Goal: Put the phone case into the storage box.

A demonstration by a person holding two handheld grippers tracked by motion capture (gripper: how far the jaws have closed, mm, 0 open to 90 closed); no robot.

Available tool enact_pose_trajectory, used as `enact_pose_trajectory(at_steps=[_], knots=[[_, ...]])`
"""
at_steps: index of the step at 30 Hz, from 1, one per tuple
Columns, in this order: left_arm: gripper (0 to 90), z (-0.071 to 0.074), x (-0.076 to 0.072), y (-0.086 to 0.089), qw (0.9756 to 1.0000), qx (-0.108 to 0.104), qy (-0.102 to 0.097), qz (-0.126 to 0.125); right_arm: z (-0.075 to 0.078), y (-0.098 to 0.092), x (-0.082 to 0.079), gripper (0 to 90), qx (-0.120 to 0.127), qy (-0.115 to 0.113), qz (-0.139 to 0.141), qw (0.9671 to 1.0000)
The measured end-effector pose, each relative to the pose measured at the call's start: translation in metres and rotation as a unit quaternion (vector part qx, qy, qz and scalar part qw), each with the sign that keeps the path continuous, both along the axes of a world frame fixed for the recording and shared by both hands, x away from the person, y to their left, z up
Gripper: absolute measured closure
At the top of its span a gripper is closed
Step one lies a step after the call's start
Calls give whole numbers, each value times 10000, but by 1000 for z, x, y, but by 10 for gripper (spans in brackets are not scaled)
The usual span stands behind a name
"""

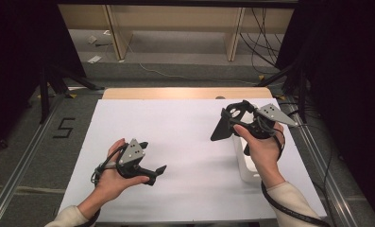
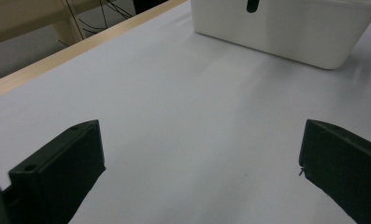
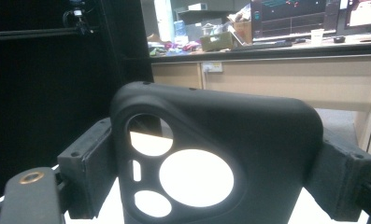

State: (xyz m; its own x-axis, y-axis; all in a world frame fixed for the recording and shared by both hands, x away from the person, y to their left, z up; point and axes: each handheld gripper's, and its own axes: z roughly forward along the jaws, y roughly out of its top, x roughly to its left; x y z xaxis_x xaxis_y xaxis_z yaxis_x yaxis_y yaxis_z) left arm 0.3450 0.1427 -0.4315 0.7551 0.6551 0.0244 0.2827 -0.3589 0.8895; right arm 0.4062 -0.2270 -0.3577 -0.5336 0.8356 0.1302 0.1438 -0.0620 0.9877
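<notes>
A black phone case (image 1: 224, 124) with round camera cut-outs hangs above the right half of the white table, and my right gripper (image 1: 236, 118) is shut on it. In the right gripper view the phone case (image 3: 248, 140) spans the gap between both jaws, its cut-outs facing the camera. My left gripper (image 1: 154, 171) rests low over the near left of the table, open, with nothing between its fingers (image 2: 61, 172). A white box (image 1: 245, 163) stands under my right hand; the white box (image 2: 286, 28) also appears ahead of the left jaws.
The white table sheet (image 1: 175, 137) has a wooden strip (image 1: 185, 92) along its far edge. Metal rails (image 1: 327, 165) run along both sides of the table. Behind it are a wooden frame (image 1: 175, 28) and loose cables (image 1: 260, 38) on the floor.
</notes>
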Motion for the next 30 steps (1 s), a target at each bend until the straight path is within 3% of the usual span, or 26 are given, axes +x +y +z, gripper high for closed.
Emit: enact_pose_trajectory(at_steps=[30], knots=[[0, -1, -1, 3, 10000, -14, 59, -13, 4, -14, 4, 156, 73, -50, -208, 9997]])
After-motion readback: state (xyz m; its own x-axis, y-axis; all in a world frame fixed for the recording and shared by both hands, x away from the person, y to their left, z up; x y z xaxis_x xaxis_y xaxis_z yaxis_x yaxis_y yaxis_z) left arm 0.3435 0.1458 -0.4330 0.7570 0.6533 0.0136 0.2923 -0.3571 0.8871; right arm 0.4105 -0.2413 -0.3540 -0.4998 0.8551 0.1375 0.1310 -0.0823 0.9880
